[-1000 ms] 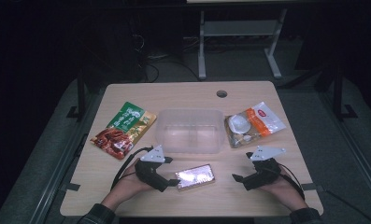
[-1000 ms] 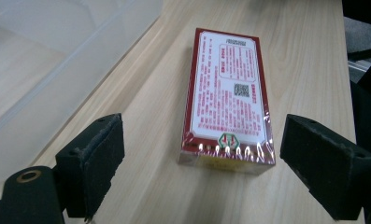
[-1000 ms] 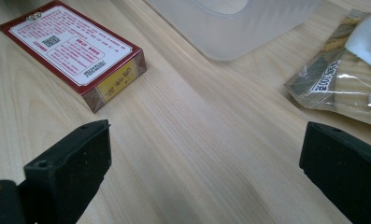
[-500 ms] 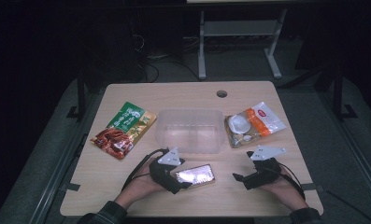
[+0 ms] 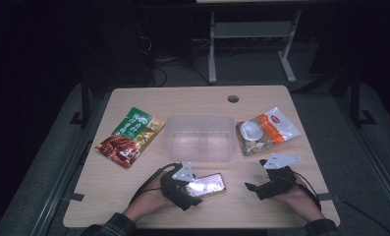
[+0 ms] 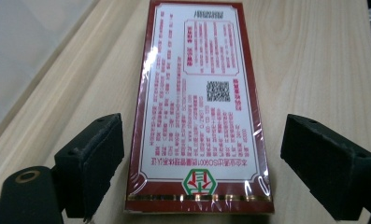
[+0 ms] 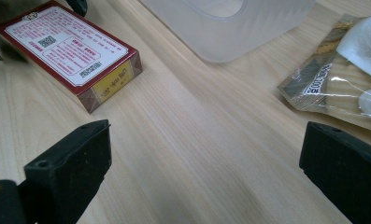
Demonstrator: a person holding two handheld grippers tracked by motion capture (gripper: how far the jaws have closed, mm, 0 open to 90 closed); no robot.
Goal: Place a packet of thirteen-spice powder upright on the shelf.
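A flat red box (image 5: 207,185) wrapped in shiny film lies on the wooden table (image 5: 148,211) near its front edge. In the left gripper view the red box (image 6: 198,107) shows a white label with red print, and my left gripper (image 6: 199,158) stands open with one jaw on each side of the box's near end, both apart from it. My left gripper (image 5: 186,189) sits at the box's left end. My right gripper (image 5: 254,189) rests open to the right, nothing between its jaws. The right gripper view has the red box (image 7: 71,51) at upper left and my right gripper (image 7: 197,163) over bare wood.
A clear plastic tub (image 5: 200,137) stands empty mid-table. A green and red snack bag (image 5: 130,136) lies to its left; a clear bag with white and orange contents (image 5: 264,131) lies to its right. A cable hole (image 5: 233,98) is near the far edge.
My left gripper has slid right, bringing its open jaws around the red box's left end. The right gripper has stayed put.
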